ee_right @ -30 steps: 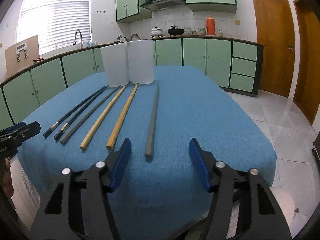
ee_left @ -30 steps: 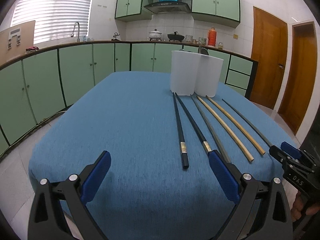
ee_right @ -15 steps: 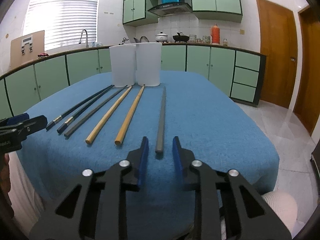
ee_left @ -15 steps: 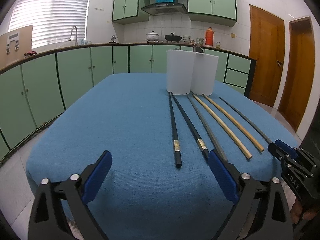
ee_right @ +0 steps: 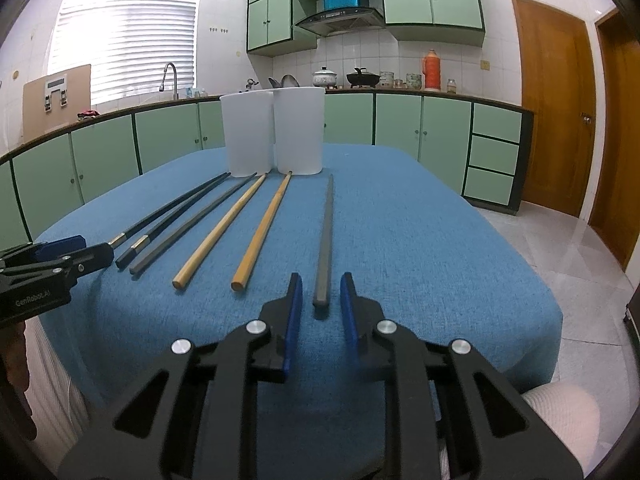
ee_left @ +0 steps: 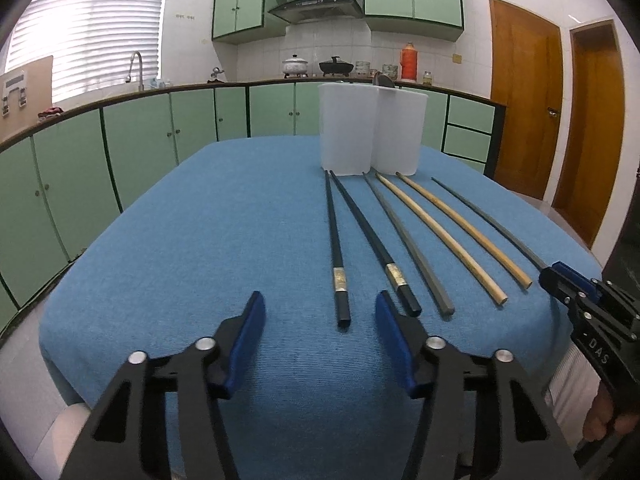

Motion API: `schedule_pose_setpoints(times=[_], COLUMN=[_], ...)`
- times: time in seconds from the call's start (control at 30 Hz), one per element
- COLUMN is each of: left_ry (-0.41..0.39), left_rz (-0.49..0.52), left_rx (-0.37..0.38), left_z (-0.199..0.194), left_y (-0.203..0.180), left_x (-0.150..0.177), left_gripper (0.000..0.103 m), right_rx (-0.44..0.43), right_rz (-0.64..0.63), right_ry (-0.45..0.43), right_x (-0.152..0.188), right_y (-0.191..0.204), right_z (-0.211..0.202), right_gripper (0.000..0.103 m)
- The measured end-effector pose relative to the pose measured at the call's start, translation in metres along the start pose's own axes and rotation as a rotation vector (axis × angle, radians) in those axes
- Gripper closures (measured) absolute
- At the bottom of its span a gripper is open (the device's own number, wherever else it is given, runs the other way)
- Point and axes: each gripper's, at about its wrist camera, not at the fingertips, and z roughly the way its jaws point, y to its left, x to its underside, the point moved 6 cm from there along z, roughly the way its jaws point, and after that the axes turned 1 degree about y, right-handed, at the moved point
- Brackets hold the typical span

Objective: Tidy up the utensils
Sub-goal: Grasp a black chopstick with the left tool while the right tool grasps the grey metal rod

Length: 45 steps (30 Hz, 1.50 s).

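Right gripper (ee_right: 320, 294): narrowed lately, not gripping; grey chopstick (ee_right: 325, 236) end between pads.
Left gripper (ee_left: 320, 314): closing, half-spread, holding nothing.
Chopsticks: two black, two grey, two bamboo, fanned before the white cups (ee_right: 272, 132).

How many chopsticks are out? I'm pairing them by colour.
6, side by side before the cups: two black leftmost, a grey, two wooden, another grey rightmost. None visibly hidden.
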Motion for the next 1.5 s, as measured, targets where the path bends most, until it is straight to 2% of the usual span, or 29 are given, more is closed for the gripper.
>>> schedule_pose_setpoints(times=[0.1,0.37,0.47,0.57,0.63,0.7,1.03,1.2,1.5], left_ry=[-0.003,-0.007,-0.01,-0.012,-0.012,-0.013,-0.02,-0.018,-0.015], left_rz=[0.008,0.009,0.011,0.008,0.012,0.019,0.012,0.002,0.005], left_rx=[0.004,0.005,0.004,0.014,0.026,0.028,0.011,0.003,-0.004], left_z=[0.0,-0.006,-0.006,-0.005,-0.005,-0.006,-0.006,-0.006,-0.012], left_y=[-0.003,-0.006,-0.007,-0.01,-0.012,-0.015,-0.016,-0.017,-0.016], left_x=[0.001,0.005,0.005,0.004,0.005,0.005,0.007,0.007,0.001], left_gripper=[0.062,0.062,0.066,0.076,0.087,0.091,0.091,0.096,0.097], right_rx=[-0.002,0.0,-0.002,0.002,0.008,0.006,0.001,0.009,-0.018], right_rz=[0.004,0.002,0.004,0.0,-0.008,-0.006,0.004,0.009,0.026], right_ry=[0.0,0.001,0.0,-0.003,-0.005,-0.005,-0.005,-0.001,0.003], right_x=[0.001,0.001,0.002,0.002,0.002,0.002,0.003,0.002,-0.002], right_y=[-0.001,-0.001,-0.001,-0.001,0.0,0.0,0.0,-0.003,-0.01], right_z=[-0.001,-0.004,-0.004,-0.003,-0.003,-0.003,-0.003,-0.002,-0.009], right_gripper=[0.084,0.084,0.084,0.084,0.085,0.085,0.085,0.096,0.096])
